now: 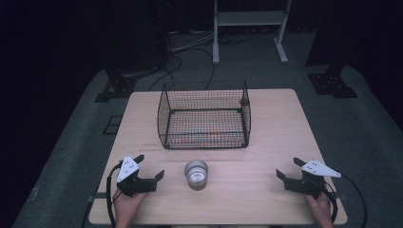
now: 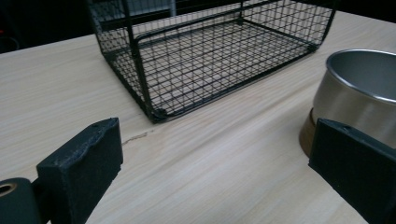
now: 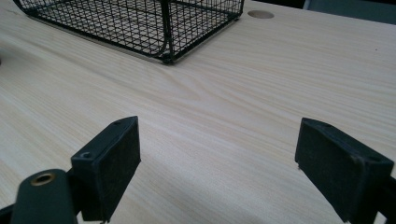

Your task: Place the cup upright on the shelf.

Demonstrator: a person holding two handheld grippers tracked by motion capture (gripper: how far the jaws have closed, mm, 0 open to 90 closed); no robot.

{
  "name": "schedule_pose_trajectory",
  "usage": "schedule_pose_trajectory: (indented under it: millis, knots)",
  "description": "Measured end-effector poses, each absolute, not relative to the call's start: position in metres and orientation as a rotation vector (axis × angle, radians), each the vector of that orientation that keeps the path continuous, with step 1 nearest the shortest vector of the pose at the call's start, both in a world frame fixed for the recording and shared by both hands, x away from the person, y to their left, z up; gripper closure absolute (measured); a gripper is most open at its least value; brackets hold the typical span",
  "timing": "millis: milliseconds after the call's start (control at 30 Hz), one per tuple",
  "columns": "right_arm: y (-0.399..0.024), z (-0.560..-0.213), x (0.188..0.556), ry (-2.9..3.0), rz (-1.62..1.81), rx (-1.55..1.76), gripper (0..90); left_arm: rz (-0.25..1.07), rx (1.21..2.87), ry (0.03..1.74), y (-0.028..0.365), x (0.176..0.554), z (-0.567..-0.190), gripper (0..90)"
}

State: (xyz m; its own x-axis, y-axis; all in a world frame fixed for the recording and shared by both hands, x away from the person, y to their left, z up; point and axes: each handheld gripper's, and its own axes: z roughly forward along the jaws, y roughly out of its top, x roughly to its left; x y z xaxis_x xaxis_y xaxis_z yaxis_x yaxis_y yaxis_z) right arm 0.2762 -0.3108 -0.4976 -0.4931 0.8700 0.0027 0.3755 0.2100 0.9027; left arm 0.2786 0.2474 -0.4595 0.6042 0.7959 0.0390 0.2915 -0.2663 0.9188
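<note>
From the high view, one metal cup (image 1: pixel 196 174) stands near the table's (image 1: pixel 285 128) front edge, midway between the left gripper (image 1: pixel 151 167) and right gripper (image 1: pixel 287 167), both with jaws wide. One wire basket (image 1: pixel 204 115) sits behind it.

In the left gripper view, the cup (image 2: pixel 359 93) stands just beside one jaw.

In the right gripper view, bare wood lies between the jaws, the basket's corner (image 3: pixel 154 23) beyond.

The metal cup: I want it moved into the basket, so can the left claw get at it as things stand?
Probably yes. The left claw is open beside the metal cup, with bare table between them; the wire basket stands farther back.
</note>
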Motion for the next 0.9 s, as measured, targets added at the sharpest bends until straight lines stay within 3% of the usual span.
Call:
schedule_pose_trajectory:
  millis: [900]
  knots:
    - [-0.311,-0.498,0.276,1.973,1.253,1.151,13.5,0.477,1.925,0.622,0.209,0.270,-0.448,1.9]
